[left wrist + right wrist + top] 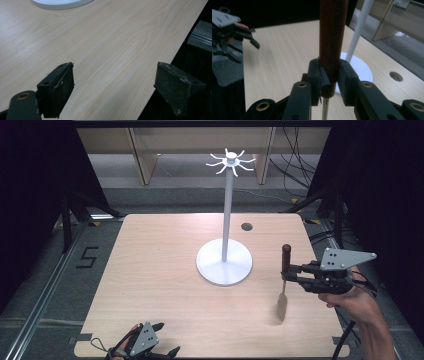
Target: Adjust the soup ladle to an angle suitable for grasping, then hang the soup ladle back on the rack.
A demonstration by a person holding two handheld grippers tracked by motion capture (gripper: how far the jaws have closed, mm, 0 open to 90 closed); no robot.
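Two jaws clamp the brown handle (332, 47), lettering visible close-up; left gripper (145, 345) gapes empty.

Stand (224, 265) mid table (150, 270); utensil (285, 270) right of it, left claw (162, 340) near edge

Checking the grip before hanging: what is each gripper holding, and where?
Right gripper clamps a long utensil by its dark red-brown wooden handle's lower end; left gripper holds nothing.
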